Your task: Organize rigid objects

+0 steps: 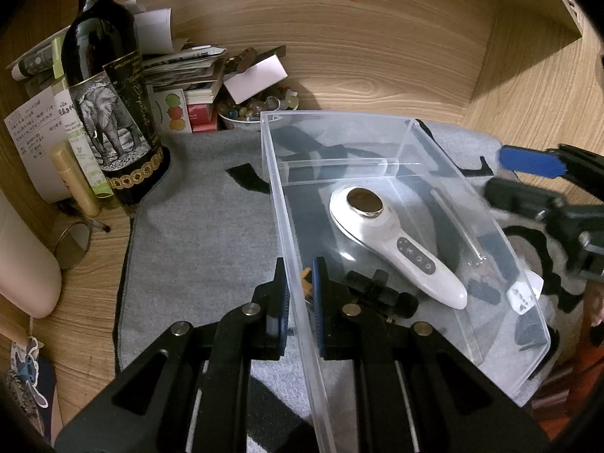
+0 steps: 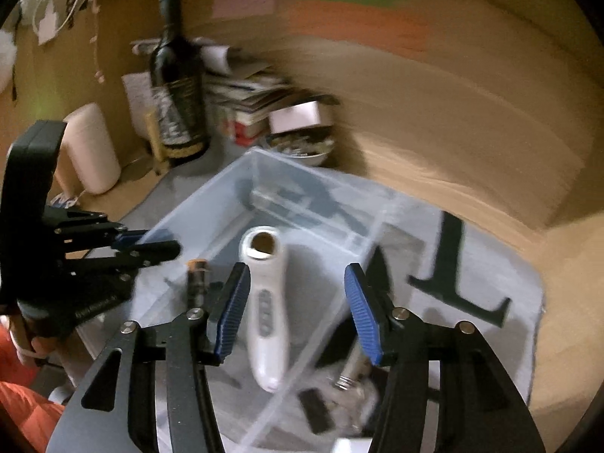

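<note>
A clear plastic bin (image 1: pixel 385 124) (image 2: pixel 211 192) stands on a grey mat. In it lies a white handheld device (image 1: pixel 392 241) (image 2: pixel 264 302) with a round metal head, and a black object (image 1: pixel 381 290) near the bin's front. My left gripper (image 1: pixel 300 290) (image 2: pixel 151 245) is shut on the bin's left wall, one finger inside and one outside. My right gripper (image 2: pixel 298 313) (image 1: pixel 528 173) is open and empty above the bin, over the white device's handle. Small dark items and a white die (image 1: pixel 523 298) sit in the bin's right compartment.
A dark wine bottle (image 1: pixel 109 105) (image 2: pixel 179 87) stands at the back left with stacked papers (image 1: pixel 188 68) and a bowl of small stones (image 1: pixel 256 109). A small round mirror (image 1: pixel 71 245) and a pink cylinder (image 2: pixel 90 147) are at left. Wooden walls enclose the space.
</note>
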